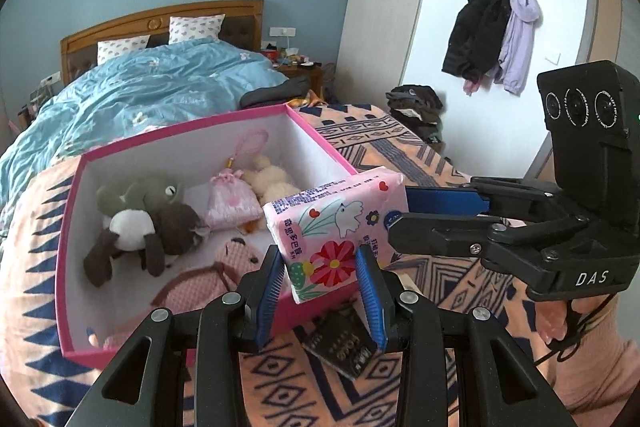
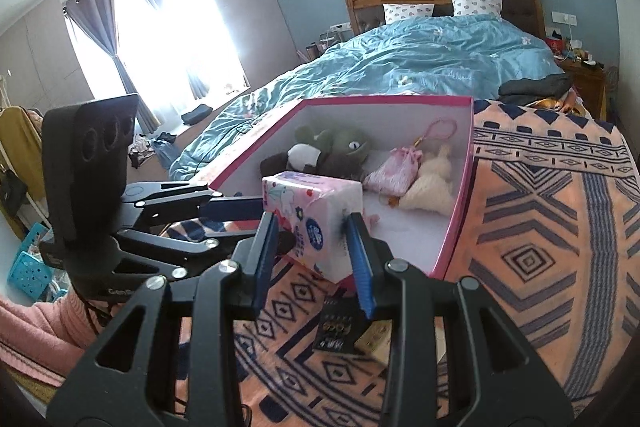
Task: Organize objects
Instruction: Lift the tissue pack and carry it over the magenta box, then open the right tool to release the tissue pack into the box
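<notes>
- Both tools clamp one tissue pack (image 1: 335, 227): left tool (image 1: 320, 281) on its lower end, right tool (image 2: 312, 247) on its side.
- Pack hangs above the pink box's (image 1: 70, 223) near rim, not inside.
- Risk: uneven release or opposing pulls could tear the soft wrapper or drop it onto the blanket (image 1: 440, 283).

Pink tissue pack (image 1: 336, 227) with flower and bird print is hanging in the air, tilted, over the near corner of the pink box (image 1: 70, 259). Box is sitting open on the patterned blanket, white inside, holding a green plush frog (image 1: 140, 215), a pink drawstring pouch (image 1: 230, 197) and a cream plush (image 1: 272, 181). A dark packet (image 1: 340, 341) is lying flat on the blanket just beside the box.
</notes>
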